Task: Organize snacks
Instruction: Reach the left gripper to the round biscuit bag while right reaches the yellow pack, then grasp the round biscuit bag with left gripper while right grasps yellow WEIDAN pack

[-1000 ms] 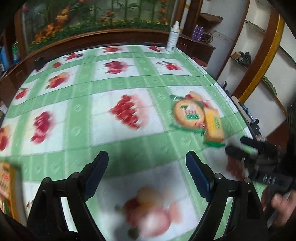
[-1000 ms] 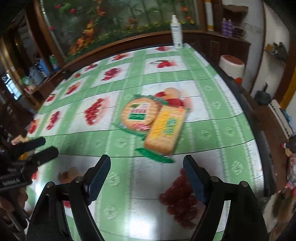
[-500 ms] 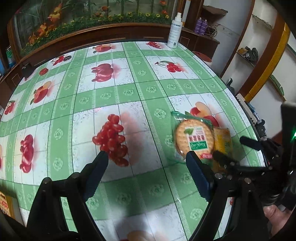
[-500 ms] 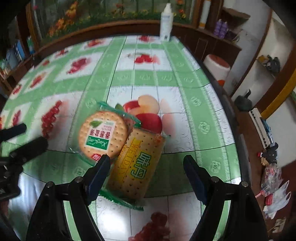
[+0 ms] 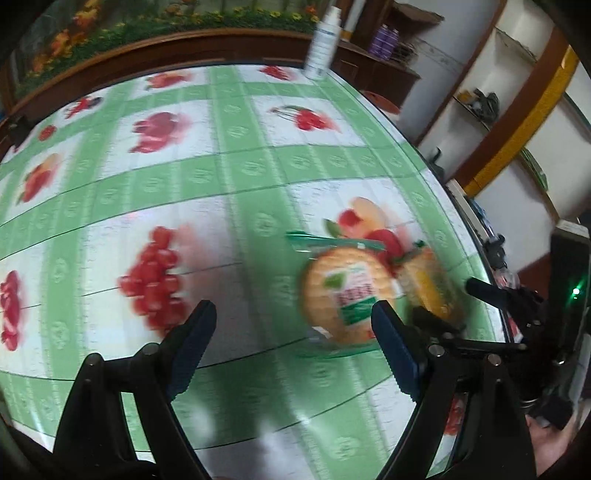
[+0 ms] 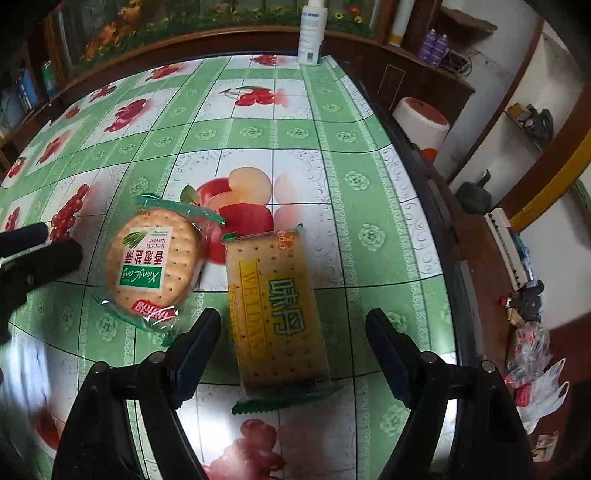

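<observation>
A round cracker pack [image 6: 153,264] and a rectangular yellow cracker pack [image 6: 277,306] lie side by side on the green fruit-print tablecloth [image 6: 354,177]. My right gripper [image 6: 293,336] is open, its fingers straddling the near end of the rectangular pack without touching it. My left gripper [image 5: 293,332] is open and empty; the round pack [image 5: 345,291] lies blurred just ahead of its right finger, with the rectangular pack [image 5: 430,284] beyond. The right gripper's fingers [image 5: 487,293] show at the right of the left wrist view, the left gripper's fingers [image 6: 40,254] at the left of the right wrist view.
A white spray bottle [image 6: 312,33] stands at the table's far edge. The table's right edge [image 6: 436,206] is close to the packs. A white and red stool [image 6: 421,123] and plastic bags [image 6: 532,362] are on the floor to the right.
My right gripper has moved forward and down, so the rectangular pack now lies between its fingers. My left gripper has swung right toward the round pack; its view is blurred.
</observation>
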Demonstrator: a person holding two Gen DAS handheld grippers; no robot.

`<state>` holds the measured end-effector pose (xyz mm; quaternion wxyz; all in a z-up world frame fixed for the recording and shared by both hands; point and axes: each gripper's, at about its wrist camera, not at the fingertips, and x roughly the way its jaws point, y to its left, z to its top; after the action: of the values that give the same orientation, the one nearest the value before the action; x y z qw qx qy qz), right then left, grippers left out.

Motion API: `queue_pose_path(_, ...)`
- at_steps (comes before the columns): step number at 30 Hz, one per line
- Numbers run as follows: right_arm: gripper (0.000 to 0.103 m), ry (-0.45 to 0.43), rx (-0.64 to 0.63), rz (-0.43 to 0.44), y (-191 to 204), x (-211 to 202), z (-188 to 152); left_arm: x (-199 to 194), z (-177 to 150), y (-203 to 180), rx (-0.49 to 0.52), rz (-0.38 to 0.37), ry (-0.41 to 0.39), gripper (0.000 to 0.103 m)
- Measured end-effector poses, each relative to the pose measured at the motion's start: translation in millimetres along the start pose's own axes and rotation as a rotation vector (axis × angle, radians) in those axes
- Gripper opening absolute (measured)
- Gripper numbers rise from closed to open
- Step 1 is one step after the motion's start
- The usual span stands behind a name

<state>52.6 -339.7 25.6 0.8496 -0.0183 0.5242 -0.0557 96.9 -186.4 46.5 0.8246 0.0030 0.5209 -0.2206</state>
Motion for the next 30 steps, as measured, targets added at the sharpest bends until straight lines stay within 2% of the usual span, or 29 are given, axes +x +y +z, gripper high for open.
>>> queue_pose_path(4, 0.081, 0.011, 0.037, -0.002, -8.9, 9.7, 0.0, 18.2, 4.0, -15.0, 0.003, 0.003, 0.035, 0.086)
queue_pose_path(7, 0.081, 0.012, 0.089, -0.06, -23.0, 5.3, -2.9, 26.6, 5.1, -21.5, -0.015, -0.027, 0.054, 0.086)
queue_pose_path(10, 0.081, 0.005, 0.078, 0.004, -24.5, 0.6, -2.5, 34.1, 7.4, -30.0, -0.018, -0.051, 0.067, 0.086)
queue_pose_path(12, 0.082, 0.004, 0.065, -0.015, -22.7, 0.7, -1.5, 38.8, 9.2, -34.3, -0.022, -0.06, 0.075, 0.086)
queue_pose_path(15, 0.082, 0.022, 0.056, -0.017, -20.1, 6.0, -0.6, 47.2, 11.7, -39.3, -0.022, -0.053, 0.092, 0.087)
queue_pose_path(19, 0.082, 0.016, 0.078, 0.027, -21.7, 11.3, 0.6, 52.6, 11.4, -50.2, 0.071, 0.027, 0.075, 0.087)
queue_pose_path(21, 0.064, -0.003, 0.06, 0.05, -19.1, 10.8, 1.7, 50.6, 10.9, -47.4, 0.071, 0.037, 0.047, 0.076)
queue_pose_path(22, 0.059, -0.012, 0.044, 0.052, -15.9, 9.6, 2.1, 49.8, 10.9, -44.2, 0.074, 0.026, 0.045, 0.076)
queue_pose_path(23, 0.047, -0.015, 0.035, 0.06, -13.1, 8.8, 1.9, 48.5, 10.8, -41.1, 0.082, 0.016, 0.044, 0.076)
queue_pose_path(26, 0.047, -0.006, 0.021, 0.076, -7.2, 6.9, -2.6, 42.5, 4.7, -28.6, 0.082, 0.024, 0.033, 0.076)
queue_pose_path(30, 0.047, -0.016, 0.045, 0.141, -3.4, -0.5, -10.4, 24.8, -10.9, -2.9, 0.043, 0.052, 0.024, 0.076)
